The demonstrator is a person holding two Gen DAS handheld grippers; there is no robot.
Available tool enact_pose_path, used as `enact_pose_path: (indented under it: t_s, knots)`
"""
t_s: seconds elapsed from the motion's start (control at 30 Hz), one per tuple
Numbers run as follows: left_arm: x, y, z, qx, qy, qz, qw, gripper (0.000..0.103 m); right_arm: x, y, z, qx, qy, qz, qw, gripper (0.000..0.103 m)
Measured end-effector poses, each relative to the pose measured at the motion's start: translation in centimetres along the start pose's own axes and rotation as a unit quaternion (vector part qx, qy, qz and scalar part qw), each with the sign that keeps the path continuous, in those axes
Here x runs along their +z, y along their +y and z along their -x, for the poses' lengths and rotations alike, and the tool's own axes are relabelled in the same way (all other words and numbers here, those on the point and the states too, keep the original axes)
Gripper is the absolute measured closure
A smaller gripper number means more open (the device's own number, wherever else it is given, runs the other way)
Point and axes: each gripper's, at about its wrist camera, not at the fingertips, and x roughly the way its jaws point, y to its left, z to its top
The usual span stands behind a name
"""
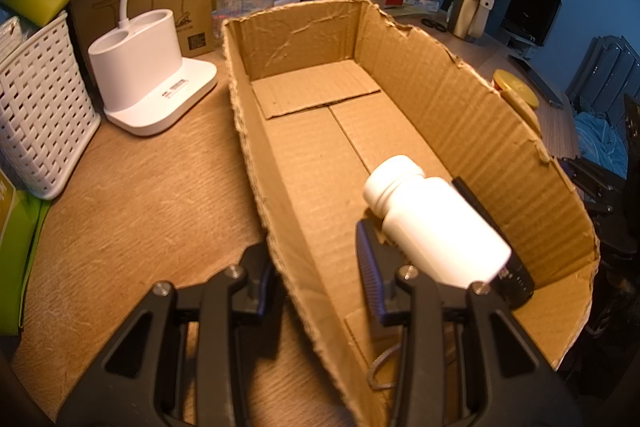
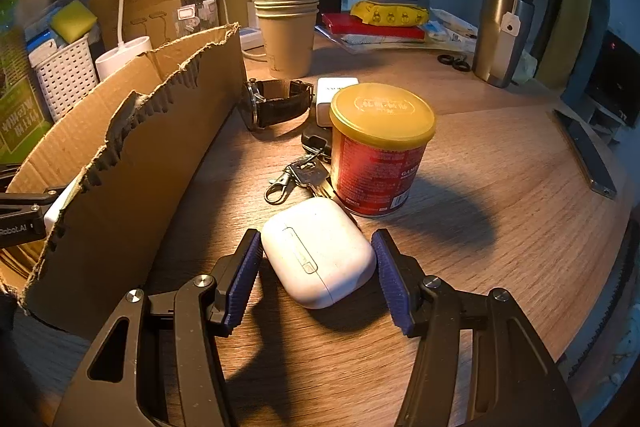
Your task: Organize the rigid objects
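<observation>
A: Where's the left gripper (image 1: 316,267)?
B: Clamped on the near wall of the box (image 1: 280,163); a white bottle (image 1: 432,219) lies inside.
A: And the right gripper (image 2: 316,275)?
B: Half open, pads either side of the earbud case (image 2: 320,251) on the table (image 2: 500,227), not squeezing it.

In the left wrist view, a bottle (image 1: 434,223) lay inside the cardboard box (image 1: 460,99) at lower right, with a lamp base (image 1: 154,71) and a basket (image 1: 40,99) left of the box. In the right wrist view, an earbud case (image 2: 318,251) lay low at centre, before a can (image 2: 380,147), keys (image 2: 304,175) and a watch (image 2: 276,103).
</observation>
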Motion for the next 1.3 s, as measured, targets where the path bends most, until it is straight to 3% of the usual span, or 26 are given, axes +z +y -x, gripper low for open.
enact_pose_path:
  t_s: [0.53,1.3]
  knots:
    - [0.0,0.0,0.0,0.0,0.0,0.0,1.0,0.065,0.4,0.3,1.0,0.009,-0.012,0.001,1.0,0.043]
    - [0.0,0.0,0.0,0.0,0.0,0.0,1.0,0.065,3.2,4.1,5.5,0.027,-0.072,0.044,0.996,0.043]
